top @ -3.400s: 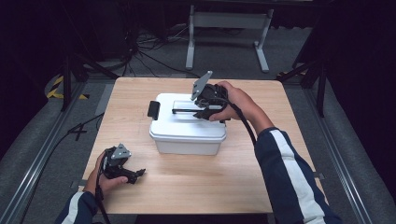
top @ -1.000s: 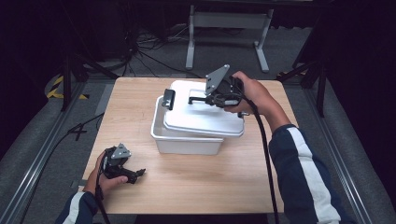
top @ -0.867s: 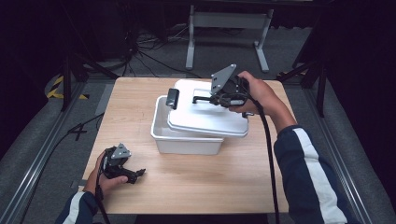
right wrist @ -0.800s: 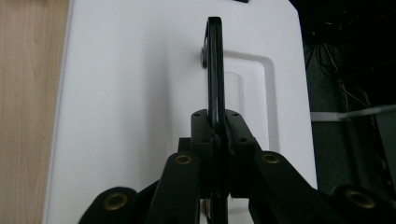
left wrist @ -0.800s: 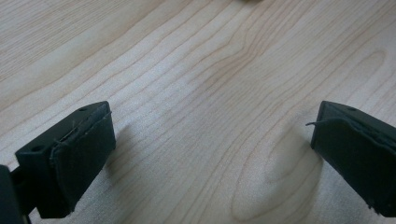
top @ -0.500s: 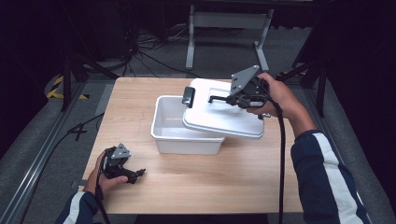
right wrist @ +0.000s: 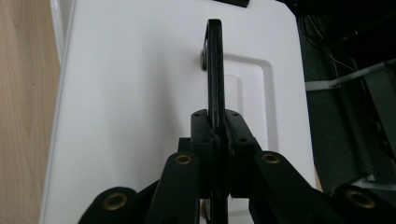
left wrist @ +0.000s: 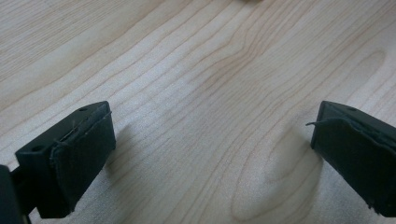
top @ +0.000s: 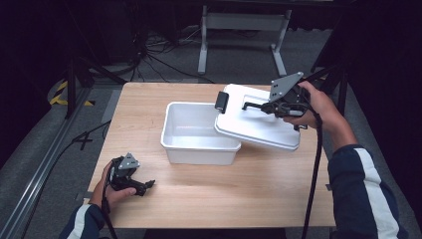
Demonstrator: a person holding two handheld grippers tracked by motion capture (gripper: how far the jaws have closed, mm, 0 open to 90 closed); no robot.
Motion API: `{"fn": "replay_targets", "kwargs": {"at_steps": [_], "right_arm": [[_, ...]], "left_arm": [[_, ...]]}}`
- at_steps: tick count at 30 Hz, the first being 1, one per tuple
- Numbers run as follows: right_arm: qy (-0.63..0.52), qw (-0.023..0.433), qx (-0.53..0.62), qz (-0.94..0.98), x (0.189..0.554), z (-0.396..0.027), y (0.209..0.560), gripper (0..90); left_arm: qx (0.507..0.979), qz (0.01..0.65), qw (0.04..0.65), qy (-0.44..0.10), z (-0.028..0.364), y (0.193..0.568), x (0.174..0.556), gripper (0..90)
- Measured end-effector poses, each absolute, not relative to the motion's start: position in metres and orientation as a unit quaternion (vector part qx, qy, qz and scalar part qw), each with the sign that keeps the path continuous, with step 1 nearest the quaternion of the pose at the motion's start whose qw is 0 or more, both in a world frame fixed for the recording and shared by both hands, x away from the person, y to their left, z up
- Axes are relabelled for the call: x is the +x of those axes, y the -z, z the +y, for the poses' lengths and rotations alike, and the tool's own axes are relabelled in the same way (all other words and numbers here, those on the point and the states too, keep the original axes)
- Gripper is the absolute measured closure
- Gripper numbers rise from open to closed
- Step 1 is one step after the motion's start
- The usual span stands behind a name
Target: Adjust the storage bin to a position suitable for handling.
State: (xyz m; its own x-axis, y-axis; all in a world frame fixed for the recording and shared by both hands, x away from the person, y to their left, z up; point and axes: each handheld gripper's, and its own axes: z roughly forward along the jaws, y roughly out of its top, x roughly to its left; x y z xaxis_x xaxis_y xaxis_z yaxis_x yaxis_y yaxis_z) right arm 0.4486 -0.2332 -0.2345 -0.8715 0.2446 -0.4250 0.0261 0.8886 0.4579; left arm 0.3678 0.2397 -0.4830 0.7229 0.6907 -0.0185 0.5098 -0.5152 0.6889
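A white plastic box (top: 196, 135) stands uncovered in the middle of the wooden table (top: 209, 204). Its white lid (top: 256, 127) hangs tilted above the box's right edge, with a black latch (top: 221, 101) on its left end. My right gripper (top: 263, 105) is shut on the lid's black handle (right wrist: 214, 70), which runs straight up between the closed jaws in the right gripper view. My left gripper (top: 144, 186) rests on the table near the front left, held by a hand. Its fingers (left wrist: 77, 151) stand wide apart over bare wood, with nothing between them.
The box's inside (top: 191, 124) looks empty. Dark floor with cables (top: 149, 47) and a grey metal stand (top: 244, 22) lies beyond the table's far edge. A metal rail (top: 47, 164) runs along the left side.
My right gripper has lifted the lid off the box and carried it to the right, uncovering the box. The left gripper has stayed where it was.
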Motion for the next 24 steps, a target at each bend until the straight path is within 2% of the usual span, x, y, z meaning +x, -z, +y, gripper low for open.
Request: {"fn": "replay_targets", "kwargs": {"at_steps": [24], "right_arm": [[-0.226,0.236,0.146,0.934,0.444,-0.311,0.259,84.6]], "left_arm": [[0.863,0.347,0.345,-0.129,0.240,0.483,0.368,0.2]]}}
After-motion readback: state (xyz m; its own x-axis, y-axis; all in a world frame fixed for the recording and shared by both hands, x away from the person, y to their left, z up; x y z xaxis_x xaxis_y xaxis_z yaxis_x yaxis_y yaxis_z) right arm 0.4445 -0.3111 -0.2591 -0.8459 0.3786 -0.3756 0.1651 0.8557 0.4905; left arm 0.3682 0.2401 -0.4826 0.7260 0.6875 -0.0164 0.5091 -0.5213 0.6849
